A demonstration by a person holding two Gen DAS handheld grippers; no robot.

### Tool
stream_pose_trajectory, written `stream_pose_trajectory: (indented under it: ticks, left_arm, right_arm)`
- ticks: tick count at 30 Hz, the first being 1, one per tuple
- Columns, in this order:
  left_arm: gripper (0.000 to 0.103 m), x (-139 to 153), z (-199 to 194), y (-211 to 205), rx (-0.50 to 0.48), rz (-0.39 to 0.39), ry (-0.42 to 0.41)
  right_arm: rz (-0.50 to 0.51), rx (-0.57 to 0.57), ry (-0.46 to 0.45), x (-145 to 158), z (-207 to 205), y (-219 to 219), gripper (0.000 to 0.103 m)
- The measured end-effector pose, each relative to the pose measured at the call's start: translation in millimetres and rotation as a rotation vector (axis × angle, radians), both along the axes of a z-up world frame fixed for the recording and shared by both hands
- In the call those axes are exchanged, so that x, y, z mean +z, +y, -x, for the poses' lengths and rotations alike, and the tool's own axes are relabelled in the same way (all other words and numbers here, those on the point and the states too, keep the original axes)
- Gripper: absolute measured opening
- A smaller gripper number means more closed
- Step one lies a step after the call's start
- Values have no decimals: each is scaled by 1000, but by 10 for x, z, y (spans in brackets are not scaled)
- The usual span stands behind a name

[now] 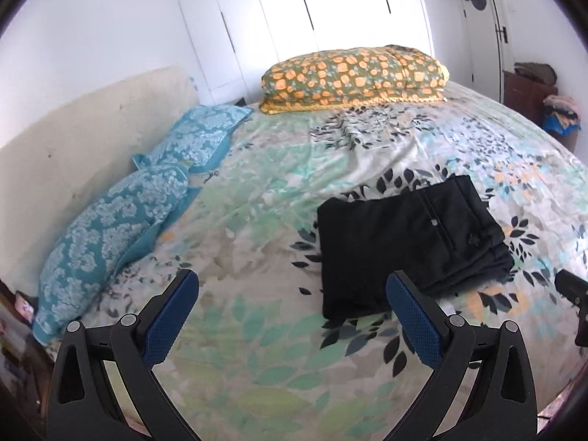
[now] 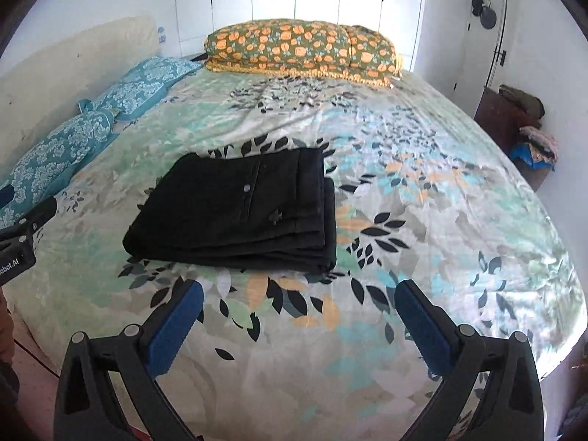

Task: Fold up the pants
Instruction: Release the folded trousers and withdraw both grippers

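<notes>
The black pants lie folded into a compact rectangle of several layers on the leaf-print bedsheet; they also show in the right wrist view. My left gripper is open and empty, held above the sheet just near-left of the pants. My right gripper is open and empty, just in front of the pants' near edge. The right gripper's body shows at the left view's right edge. The left gripper's body shows at the right view's left edge.
Two blue patterned pillows lie along the cream headboard on the left. An orange floral pillow lies at the far end before white wardrobe doors. A dark cabinet with piled clothes stands at the right.
</notes>
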State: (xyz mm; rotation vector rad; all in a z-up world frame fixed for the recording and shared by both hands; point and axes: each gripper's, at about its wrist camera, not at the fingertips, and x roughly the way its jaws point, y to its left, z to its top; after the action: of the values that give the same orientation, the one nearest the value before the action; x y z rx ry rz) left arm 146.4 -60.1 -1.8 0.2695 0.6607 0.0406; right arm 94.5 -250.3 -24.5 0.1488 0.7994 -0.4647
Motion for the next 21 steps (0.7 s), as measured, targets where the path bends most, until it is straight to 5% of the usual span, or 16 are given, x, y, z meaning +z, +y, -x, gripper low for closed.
stream_pose_trajectory:
  ticks: [7, 21]
  left_arm:
    - [102, -171, 325, -77, -68, 192, 177]
    - [102, -246, 456, -59, -46, 189, 199]
  right_arm:
    - [42, -63, 3, 50, 208, 191, 103]
    - [54, -46, 17, -22, 271, 290, 103]
